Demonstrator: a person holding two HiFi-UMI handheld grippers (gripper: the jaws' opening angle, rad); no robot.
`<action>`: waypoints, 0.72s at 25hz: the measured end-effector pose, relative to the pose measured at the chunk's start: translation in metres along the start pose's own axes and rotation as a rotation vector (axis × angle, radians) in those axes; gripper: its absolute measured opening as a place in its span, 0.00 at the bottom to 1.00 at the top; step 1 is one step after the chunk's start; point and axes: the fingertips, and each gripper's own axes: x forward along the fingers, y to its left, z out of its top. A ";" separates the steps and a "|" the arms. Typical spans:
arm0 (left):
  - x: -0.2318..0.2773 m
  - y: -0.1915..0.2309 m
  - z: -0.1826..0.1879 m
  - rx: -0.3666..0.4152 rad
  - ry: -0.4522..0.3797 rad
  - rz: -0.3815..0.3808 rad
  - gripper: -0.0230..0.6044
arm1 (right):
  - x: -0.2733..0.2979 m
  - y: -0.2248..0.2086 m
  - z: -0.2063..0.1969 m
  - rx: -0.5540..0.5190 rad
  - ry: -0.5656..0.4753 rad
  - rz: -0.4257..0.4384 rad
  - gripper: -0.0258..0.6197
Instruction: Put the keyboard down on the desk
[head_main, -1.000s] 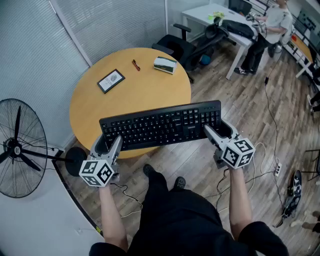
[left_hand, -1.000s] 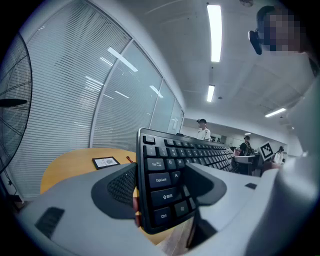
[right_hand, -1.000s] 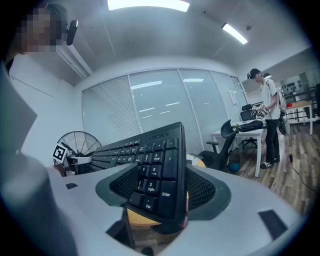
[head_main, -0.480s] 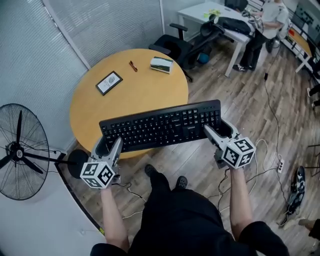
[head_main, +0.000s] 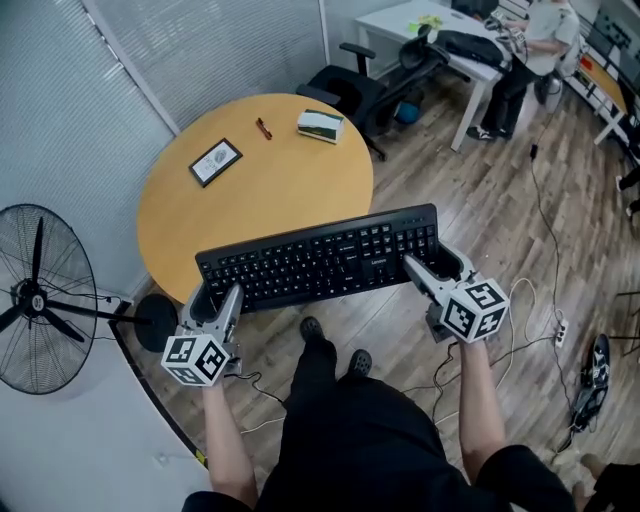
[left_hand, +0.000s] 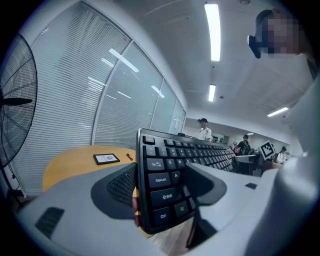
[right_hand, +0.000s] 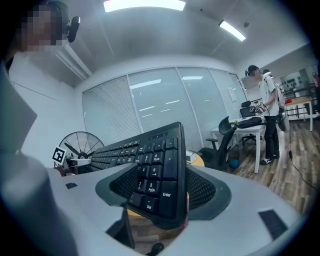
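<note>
Since a second ago the left gripper (head_main: 213, 298) has sunk slightly, and the keyboard (head_main: 318, 257) has dipped at that end. It and the right gripper (head_main: 432, 268) are each clamped on one short end, with the keyboard spanning between them in the air. It seems to hang over the near edge of the desk (head_main: 250, 180). Lowered here, or with one grip loosened, it could tip to the floor.
</note>
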 end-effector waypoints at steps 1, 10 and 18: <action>-0.001 0.000 0.001 0.000 0.001 0.002 0.49 | 0.000 0.000 0.002 -0.001 0.000 0.002 0.51; -0.006 -0.009 -0.016 -0.007 -0.011 0.015 0.49 | -0.007 -0.006 -0.011 -0.016 0.012 0.007 0.52; -0.021 -0.026 -0.017 0.001 -0.047 0.004 0.49 | -0.030 -0.002 -0.008 -0.037 -0.010 0.004 0.52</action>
